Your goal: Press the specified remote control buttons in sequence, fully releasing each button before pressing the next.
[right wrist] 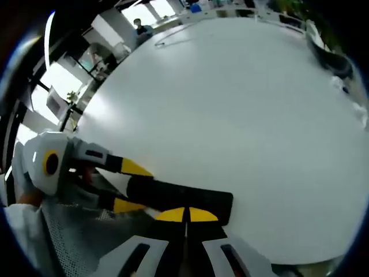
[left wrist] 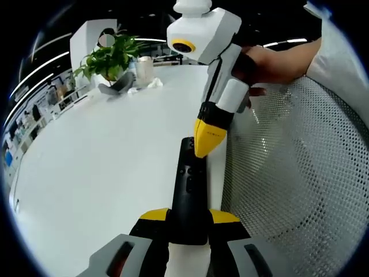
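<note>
In the left gripper view, the left hand-held gripper (left wrist: 188,222) is clamping the near end of a long black remote control (left wrist: 190,190) between its two yellow-tipped jaws, which are pressing against the remote's sides. The remote is stretching straight ahead of this gripper, lying over the white tabletop (left wrist: 104,161) close to its edge. Its buttons are showing as small marks along the top face, too small to tell apart.

At the remote's far end, the right hand-held gripper (left wrist: 206,138) is coming down from above, its yellow tips drawn together into one point and touching the remote's upper face. A person's hand (left wrist: 262,63) is gripping that tool's white body, with a white sleeve (left wrist: 340,52) trailing behind it. To the right of both grippers, a white mesh surface (left wrist: 300,173) is curving alongside the tabletop edge. Far ahead of the left gripper, a potted green plant (left wrist: 109,57) is standing on the tabletop with a pale cup (left wrist: 144,70) just beside it.

In the right gripper view, the right hand-held gripper (right wrist: 185,214) is showing its yellow tips closed against each other with nothing between them, resting on the remote control (right wrist: 179,199), which is running crosswise just ahead of them. The left hand-held gripper (right wrist: 131,186) is reaching in from the left, its jaws closed on the remote's end. The tabletop (right wrist: 242,115) is spreading out beyond.
</note>
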A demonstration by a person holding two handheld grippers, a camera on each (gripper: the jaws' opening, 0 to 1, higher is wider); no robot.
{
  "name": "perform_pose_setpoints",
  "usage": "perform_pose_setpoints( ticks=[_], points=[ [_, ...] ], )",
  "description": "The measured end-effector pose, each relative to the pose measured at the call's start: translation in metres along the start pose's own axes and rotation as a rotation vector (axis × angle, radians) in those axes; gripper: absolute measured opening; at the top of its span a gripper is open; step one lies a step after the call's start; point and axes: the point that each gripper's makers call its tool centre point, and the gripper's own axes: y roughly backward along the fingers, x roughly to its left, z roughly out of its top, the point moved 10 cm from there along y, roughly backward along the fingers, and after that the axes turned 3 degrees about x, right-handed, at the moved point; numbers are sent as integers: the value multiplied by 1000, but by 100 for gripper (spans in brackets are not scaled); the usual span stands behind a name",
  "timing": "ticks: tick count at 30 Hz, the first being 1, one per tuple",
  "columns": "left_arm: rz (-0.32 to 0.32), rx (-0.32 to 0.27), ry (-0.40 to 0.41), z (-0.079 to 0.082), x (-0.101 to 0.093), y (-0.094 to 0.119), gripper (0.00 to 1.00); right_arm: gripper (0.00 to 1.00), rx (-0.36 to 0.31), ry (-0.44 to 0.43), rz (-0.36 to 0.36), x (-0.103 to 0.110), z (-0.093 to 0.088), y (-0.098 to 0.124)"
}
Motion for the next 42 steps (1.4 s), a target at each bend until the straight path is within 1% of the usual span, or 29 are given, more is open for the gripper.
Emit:
perform_pose_setpoints(
  ticks=[8,22,30,34,38,42],
  points=[
    [-1,-1,-3,1,0,0,25,0,7,19,-9,1,0,-1],
    [-3,-6,-2,1,1,-1,25,0,6,-13,27,-4,1,-2],
    [-2,-9,-2,1,0,-1,25,0,3,-8,21,-3,0,-1],
    [-1,-9,-2,1,0,-1,25,0,8,-43,28,-4,1,-1],
    [0,-9,-2,1,0,-1,25,0,8,-56,33,-3,1,0],
    [1,-9,-2,1,0,-1,25,0,15,-51,32,-3,1,0]
  ],
)
